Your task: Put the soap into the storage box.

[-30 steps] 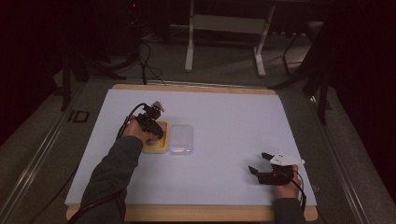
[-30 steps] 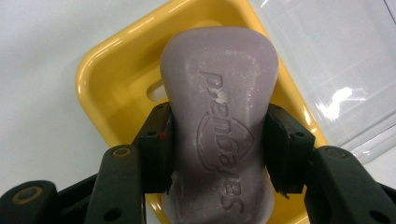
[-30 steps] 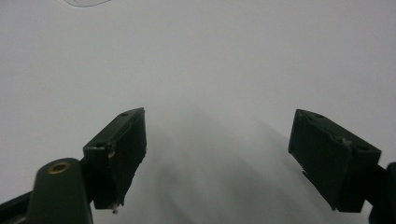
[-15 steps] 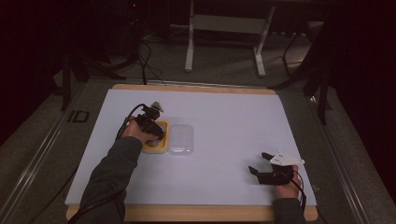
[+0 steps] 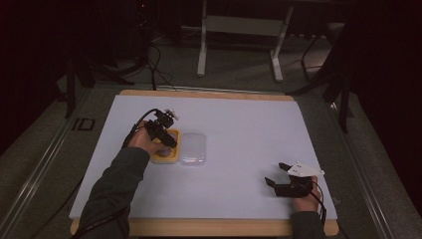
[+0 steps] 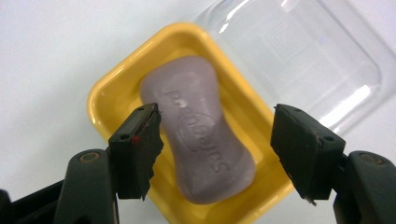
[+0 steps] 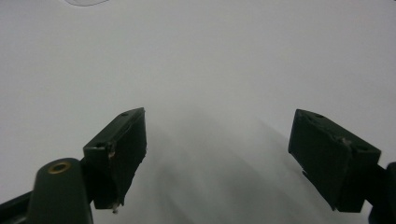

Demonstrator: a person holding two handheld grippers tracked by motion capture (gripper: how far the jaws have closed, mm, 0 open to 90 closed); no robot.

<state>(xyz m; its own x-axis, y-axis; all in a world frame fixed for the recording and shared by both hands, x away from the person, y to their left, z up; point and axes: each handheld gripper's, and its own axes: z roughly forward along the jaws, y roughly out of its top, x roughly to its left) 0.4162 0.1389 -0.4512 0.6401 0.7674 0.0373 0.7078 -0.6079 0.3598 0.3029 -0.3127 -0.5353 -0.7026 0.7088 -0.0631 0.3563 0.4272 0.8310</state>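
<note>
Left gripper view: a lilac soap bar (image 6: 198,140) lies in a yellow dish (image 6: 112,100), a clear lid (image 6: 299,60) touching the dish, towards the table's left edge. The left gripper (image 6: 215,140), jaws just opened, hangs empty above the soap. Soap looks hard and slippery; pinch its narrow waist.

Soap bar (image 6: 201,140), lilac, in yellow dish (image 6: 112,93): embossed brand lettering on top face, worn, not legible. Floor (image 5: 59,149) left of table: marking "ID" (image 5: 83,124).
</note>
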